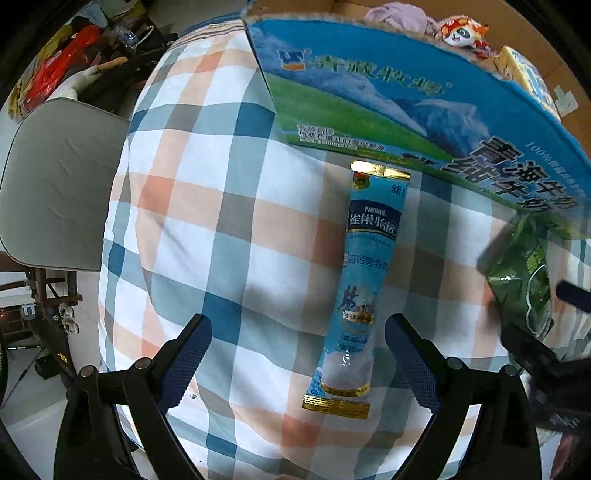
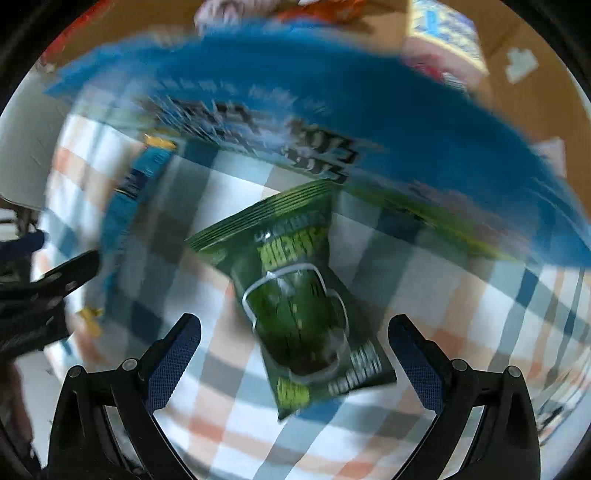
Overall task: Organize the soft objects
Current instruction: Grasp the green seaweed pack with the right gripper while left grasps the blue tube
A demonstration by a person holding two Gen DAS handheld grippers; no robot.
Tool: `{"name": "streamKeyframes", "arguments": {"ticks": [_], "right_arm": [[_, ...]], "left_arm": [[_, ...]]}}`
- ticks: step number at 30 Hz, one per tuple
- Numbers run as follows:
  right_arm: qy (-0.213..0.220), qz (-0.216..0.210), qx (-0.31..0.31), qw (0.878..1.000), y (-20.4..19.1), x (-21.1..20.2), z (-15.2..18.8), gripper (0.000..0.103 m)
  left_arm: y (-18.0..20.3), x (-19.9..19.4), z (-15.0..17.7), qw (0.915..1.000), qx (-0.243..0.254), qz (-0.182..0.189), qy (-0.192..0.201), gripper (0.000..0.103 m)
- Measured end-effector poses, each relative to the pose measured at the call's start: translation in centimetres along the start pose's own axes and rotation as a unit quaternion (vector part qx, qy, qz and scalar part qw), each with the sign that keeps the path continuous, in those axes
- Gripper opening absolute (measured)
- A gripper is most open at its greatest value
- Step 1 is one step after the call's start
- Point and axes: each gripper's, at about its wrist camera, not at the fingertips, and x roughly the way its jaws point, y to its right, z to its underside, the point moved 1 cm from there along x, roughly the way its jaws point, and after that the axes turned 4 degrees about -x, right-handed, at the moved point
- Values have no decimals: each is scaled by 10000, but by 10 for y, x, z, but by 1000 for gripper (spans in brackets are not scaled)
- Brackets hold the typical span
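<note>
Clearly both the left gripper (image 1: pixel 297 354) and right gripper (image 2: pixel 295 354) gape empty; closing carelessly, the right could crush the crinkly green snack packet (image 2: pixel 295 314) or snag the checked fabric cushion (image 2: pixel 461 332).

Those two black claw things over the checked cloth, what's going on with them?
A person holds a gripper in each hand, sorting soft items on a checked cloth. The left gripper is open, with a long blue sachet lying between its fingers. The right gripper is open too, around a green snack bag. Neither is gripped yet. A blue printed carton behind already holds a plush toy.
</note>
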Motion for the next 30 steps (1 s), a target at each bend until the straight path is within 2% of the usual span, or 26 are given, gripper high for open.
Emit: {"name": "streamKeyframes", "arguments": {"ticks": [1, 2, 3, 4, 6, 8, 12, 14, 15, 16, 17, 19, 20, 27, 30], "right_arm": [[-58, 16, 17, 10000, -2, 4, -3, 95], [-131, 63, 61, 9999, -5, 7, -4, 77], [-240, 240, 150, 9993, -4, 10, -3, 66], [-299, 380, 227, 9986, -3, 10, 1, 61], [-634, 391, 620, 9953, 3, 11, 14, 61], [-905, 119, 920, 9916, 8, 12, 26, 60], [-746, -174, 1296, 9886, 20, 9, 31, 61], [-770, -271, 1488, 9855, 33, 9, 36, 61], [-790, -261, 1503, 9851, 34, 9, 37, 60], [-788, -230, 1484, 9855, 34, 7, 40, 60], [-798, -207, 1488, 9854, 35, 6, 42, 56], [-914, -174, 1486, 9845, 32, 2, 53, 51], [-940, -177, 1494, 9841, 25, 3, 51, 50], [-1120, -212, 1528, 9817, 12, -3, 96, 49], [-1187, -241, 1523, 9809, 18, 3, 98, 53]], "left_arm": [[2, 2, -2, 10000, 23, -6, -27, 96], [3, 5, -3, 10000, 64, -11, -64, 96], [3, 7, -4, 9999, 93, -12, -88, 96], [4, 10, -5, 9998, 140, -26, -137, 96], [2, 19, -11, 9996, 201, -30, -184, 96], [4, 24, -15, 9995, 255, 5, -177, 96], [10, 35, -25, 9989, 416, 89, -175, 93], [14, 43, -27, 9983, 522, 17, -263, 52], [16, 45, -26, 9979, 586, -29, -282, 51], [16, 44, -24, 9977, 640, -26, -233, 44], [16, 42, -21, 9973, 699, -58, -216, 33], [14, 37, -13, 9966, 787, -128, -192, 25], [11, 35, -6, 9964, 805, -108, -221, 25], [1, 36, 51, 9953, 868, 17, -437, 25], [2, 45, 49, 9948, 906, -40, -457, 25]]}}
